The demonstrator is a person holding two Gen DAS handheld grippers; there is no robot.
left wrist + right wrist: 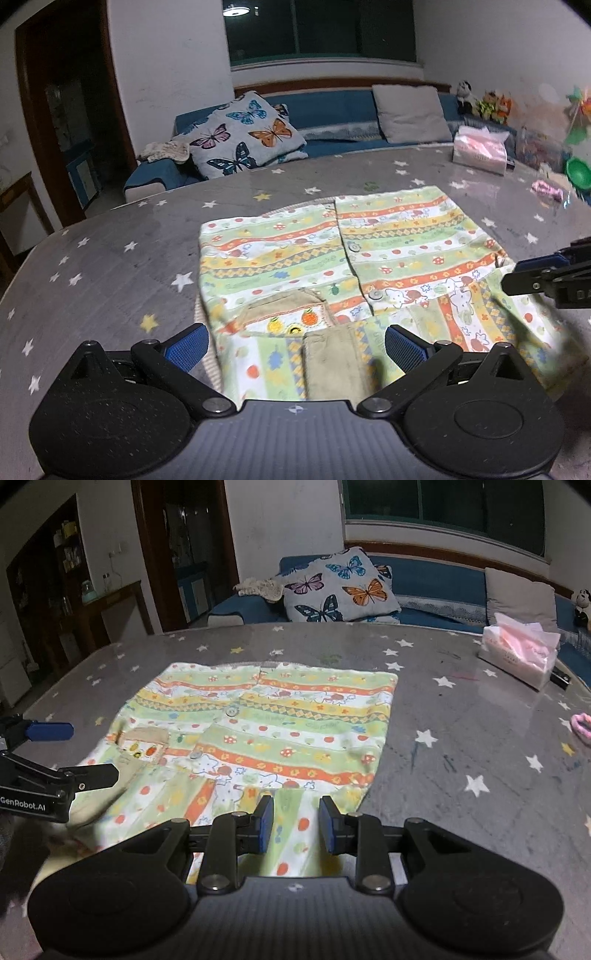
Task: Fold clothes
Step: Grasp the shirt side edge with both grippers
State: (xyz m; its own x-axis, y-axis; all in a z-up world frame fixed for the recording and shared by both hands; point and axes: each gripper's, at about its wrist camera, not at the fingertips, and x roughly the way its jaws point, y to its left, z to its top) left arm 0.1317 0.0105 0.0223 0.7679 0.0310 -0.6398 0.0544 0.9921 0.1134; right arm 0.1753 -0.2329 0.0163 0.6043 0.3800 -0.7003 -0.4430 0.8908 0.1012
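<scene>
Room: dark window at the back, with a blue sofa (332,110) under it.
Sofa things: a grey butterfly cushion (243,134) and a plain grey cushion (410,112) sit on the sofa.
Table: a big grey table cover with white and yellow stars (461,720) fills the front.
Clothes: a little striped shirt in green, orange, yellow and white with buttons (266,731) lies flat in the middle of the table. Its near parts are folded over the front, and a tan pocket with fruit pictures (291,314) shows on it.
Left gripper (295,347): its blue pads stand wide apart over the near edge of the shirt. Nothing is pinched between them.
Right gripper (296,825): its blue pads are a small way apart, just above the shirt's near edge. Cloth shows in the gap, but the pads do not squeeze it.
Other things: a pink pack of tissues (517,653) sits far right, well apart from the shirt. A small pink hair band (581,725) lies near the right edge.
</scene>
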